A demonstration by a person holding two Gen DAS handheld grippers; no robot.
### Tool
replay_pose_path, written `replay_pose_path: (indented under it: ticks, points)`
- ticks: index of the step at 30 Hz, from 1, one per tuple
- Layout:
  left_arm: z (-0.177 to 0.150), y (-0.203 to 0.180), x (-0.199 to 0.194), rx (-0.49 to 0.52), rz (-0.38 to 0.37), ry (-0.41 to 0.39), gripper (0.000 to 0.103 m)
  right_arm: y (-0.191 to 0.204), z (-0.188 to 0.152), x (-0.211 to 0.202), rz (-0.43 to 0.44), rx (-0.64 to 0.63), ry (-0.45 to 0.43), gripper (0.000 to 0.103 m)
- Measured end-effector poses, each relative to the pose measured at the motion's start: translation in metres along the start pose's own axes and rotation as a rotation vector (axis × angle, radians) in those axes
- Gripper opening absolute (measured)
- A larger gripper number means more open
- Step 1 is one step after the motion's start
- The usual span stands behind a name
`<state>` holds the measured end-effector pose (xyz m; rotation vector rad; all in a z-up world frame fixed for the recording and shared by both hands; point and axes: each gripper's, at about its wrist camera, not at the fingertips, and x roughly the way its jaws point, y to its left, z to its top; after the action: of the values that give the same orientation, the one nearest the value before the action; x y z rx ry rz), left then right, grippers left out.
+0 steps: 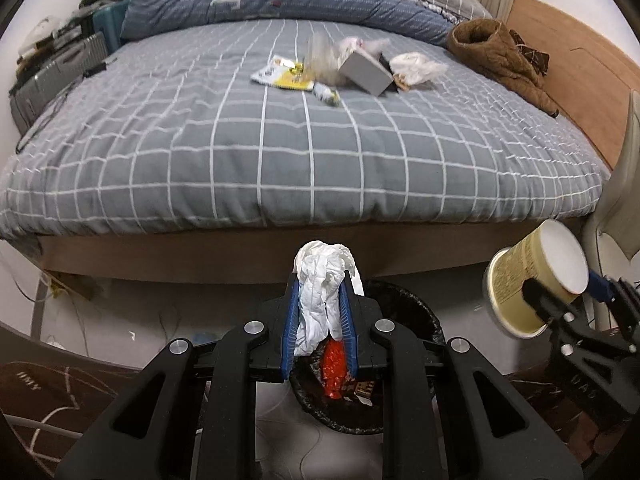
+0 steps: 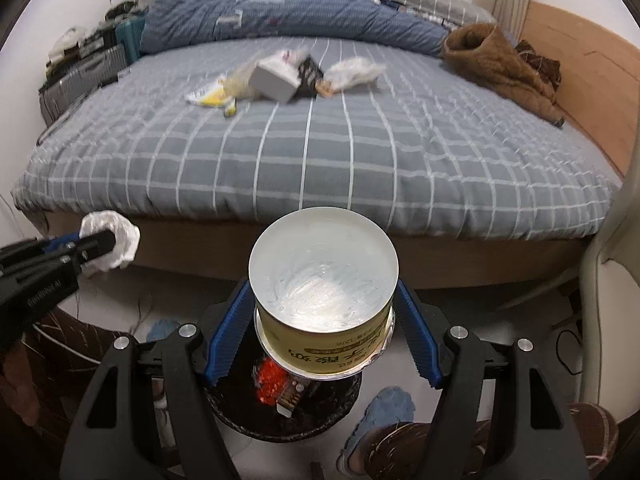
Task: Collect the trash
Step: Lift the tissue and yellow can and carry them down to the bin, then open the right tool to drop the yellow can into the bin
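Observation:
My left gripper [image 1: 320,296] is shut on a crumpled white tissue [image 1: 322,292], held above a black-lined trash bin [image 1: 416,320] that has red and brown wrappers inside. In the right wrist view that tissue [image 2: 114,242] shows at the left. My right gripper [image 2: 324,320] is closed on a yellow paper cup [image 2: 324,304] whose white base faces the camera, right over the bin [image 2: 288,412]. From the left wrist view the cup [image 1: 536,276] hangs at the right. More trash lies on the bed: a grey box [image 1: 366,70], a yellow packet [image 1: 282,74] and a white crumpled bag [image 1: 416,66].
The bed [image 1: 304,152] with its grey checked cover fills the view beyond the bin. A brown coat [image 1: 500,52] lies at its right, a blue quilt [image 1: 256,0] at the back. Suitcases [image 1: 60,64] stand at the left. A slippered foot [image 2: 380,412] is beside the bin.

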<state>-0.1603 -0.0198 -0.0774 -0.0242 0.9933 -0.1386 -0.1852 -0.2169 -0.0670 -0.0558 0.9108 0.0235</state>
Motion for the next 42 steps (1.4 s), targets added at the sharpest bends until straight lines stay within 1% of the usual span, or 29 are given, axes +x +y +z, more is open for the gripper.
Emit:
replay_pose_path:
  ticks: [5,7,8,11,15,18,20,22,26,28,29,31,32,33,35,37,42]
  points:
    - [-0.001,0.003,0.024,0.014,0.029,0.024,0.018,0.000,-0.007,0.040,0.015,0.016,0.076,0.068]
    - [-0.004,0.005,0.041,0.007,0.040,0.064,0.019,0.003,-0.011,0.055,0.015,0.011,0.107,0.068]
    - [-0.006,0.005,0.051,0.004,0.037,0.085,0.019,0.005,-0.012,0.060,0.014,0.008,0.116,0.068]
    - [-0.013,0.004,0.064,0.013,0.033,0.112,0.019,0.010,-0.017,0.077,0.026,-0.001,0.160,0.068]
    - [-0.018,0.015,0.073,-0.001,0.033,0.127,0.019,0.019,-0.021,0.097,0.061,-0.004,0.207,0.068]
    - [-0.018,0.023,0.072,-0.011,0.038,0.122,0.019,0.029,-0.020,0.105,0.103,-0.007,0.219,0.068]
    - [-0.019,0.028,0.072,-0.013,0.054,0.121,0.019,0.038,-0.020,0.110,0.109,-0.026,0.227,0.068]
    - [-0.021,0.035,0.075,-0.023,0.061,0.128,0.019,0.044,-0.019,0.112,0.131,-0.029,0.229,0.068]
    - [-0.023,0.042,0.077,-0.033,0.071,0.137,0.019,0.053,-0.019,0.116,0.150,-0.045,0.241,0.069]
    - [-0.023,0.042,0.078,-0.035,0.071,0.138,0.019,0.054,-0.018,0.116,0.167,-0.035,0.240,0.078]
    - [-0.023,0.041,0.078,-0.033,0.071,0.138,0.019,0.054,-0.018,0.115,0.162,-0.036,0.226,0.087]
    - [-0.023,0.039,0.079,-0.030,0.070,0.142,0.019,0.052,-0.015,0.113,0.128,-0.033,0.214,0.088]
    - [-0.023,0.037,0.080,-0.029,0.066,0.148,0.019,0.049,-0.014,0.111,0.133,-0.024,0.211,0.090]
    - [-0.022,0.033,0.081,-0.024,0.060,0.154,0.019,0.047,-0.012,0.110,0.135,-0.016,0.205,0.093]
    - [-0.019,0.023,0.081,-0.007,0.042,0.149,0.019,0.036,-0.012,0.105,0.100,-0.009,0.186,0.095]
    - [-0.015,0.013,0.080,0.011,0.032,0.135,0.019,0.020,-0.013,0.102,0.070,0.013,0.185,0.095]
    - [-0.010,-0.018,0.091,0.046,-0.008,0.151,0.019,-0.017,-0.017,0.095,0.015,0.073,0.176,0.095]
